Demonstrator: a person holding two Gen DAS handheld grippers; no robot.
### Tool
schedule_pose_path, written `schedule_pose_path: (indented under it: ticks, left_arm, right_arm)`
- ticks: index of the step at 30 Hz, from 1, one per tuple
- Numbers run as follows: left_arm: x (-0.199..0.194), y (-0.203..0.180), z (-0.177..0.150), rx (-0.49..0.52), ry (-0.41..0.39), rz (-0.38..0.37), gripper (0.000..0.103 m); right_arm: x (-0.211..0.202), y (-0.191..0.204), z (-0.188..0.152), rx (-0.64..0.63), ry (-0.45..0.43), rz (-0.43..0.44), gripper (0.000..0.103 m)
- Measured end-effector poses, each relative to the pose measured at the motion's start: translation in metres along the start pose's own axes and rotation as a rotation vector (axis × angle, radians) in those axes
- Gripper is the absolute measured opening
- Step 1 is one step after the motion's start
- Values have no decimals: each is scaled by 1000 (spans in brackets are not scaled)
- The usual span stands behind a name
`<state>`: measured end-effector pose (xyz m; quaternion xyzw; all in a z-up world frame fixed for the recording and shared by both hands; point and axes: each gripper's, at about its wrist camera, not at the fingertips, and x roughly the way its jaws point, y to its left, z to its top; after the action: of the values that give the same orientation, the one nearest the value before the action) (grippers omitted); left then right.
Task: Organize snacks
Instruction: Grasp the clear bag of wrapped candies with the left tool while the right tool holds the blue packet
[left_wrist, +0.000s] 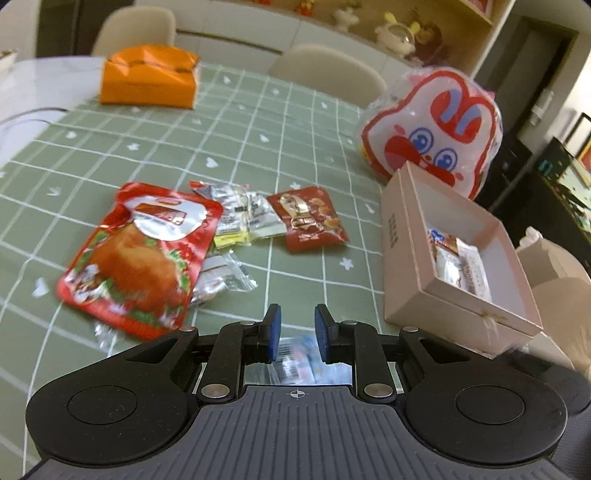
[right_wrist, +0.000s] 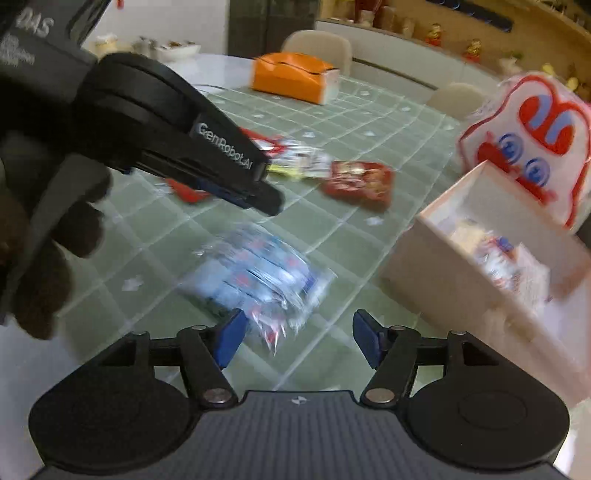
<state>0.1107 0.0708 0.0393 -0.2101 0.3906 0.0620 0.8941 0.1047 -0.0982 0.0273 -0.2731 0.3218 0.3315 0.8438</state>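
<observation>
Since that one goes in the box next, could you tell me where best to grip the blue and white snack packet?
Grip the blue and white packet by its crimped near edge, coming from above and the near side with the open right gripper. It lies flat on the tablecloth, so only the thin edge offers purchase.

Black hand-held gripper (left_wrist: 297, 334), blue pads (left_wrist: 275, 332), silver screws, dark glove (right_wrist: 40, 258), "GenRobot.AI" lettering

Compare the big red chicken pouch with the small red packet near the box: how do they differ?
The big red chicken pouch is clearly larger than the small red packet. The pouch lies farther from the pink box, overlapping clear wrappers; the packet lies nearer the box, touching the pale sachets. The pouch shows a roast chicken; the packet's print is too small to read. Both are red, flat on the green cloth, outside the box.
</observation>
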Motion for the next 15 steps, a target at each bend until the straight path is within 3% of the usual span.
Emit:
schedule_pose_path:
  ticks: [2,5,10,12,15]
  left_arm:
    - [6,6,3,11,49,-21,23]
    - [4,6,-5,78,94,-62,24]
    - [-11,-2,-29,160,182,-128,25]
    - [-18,-4,-30,151,168,-108,26]
    - [-31,-16,-23,99,54,-8,25]
  right_arm:
    - [-2,-9,2,37,7,-83,64]
    - [-14,-32,-1,158,18,29,64]
    - [-23,-45,-16,261,44,116,64]
    - [-29,-47,-22,285,35,134,64]
    - [-33,-50,-27,289,23,120,64]
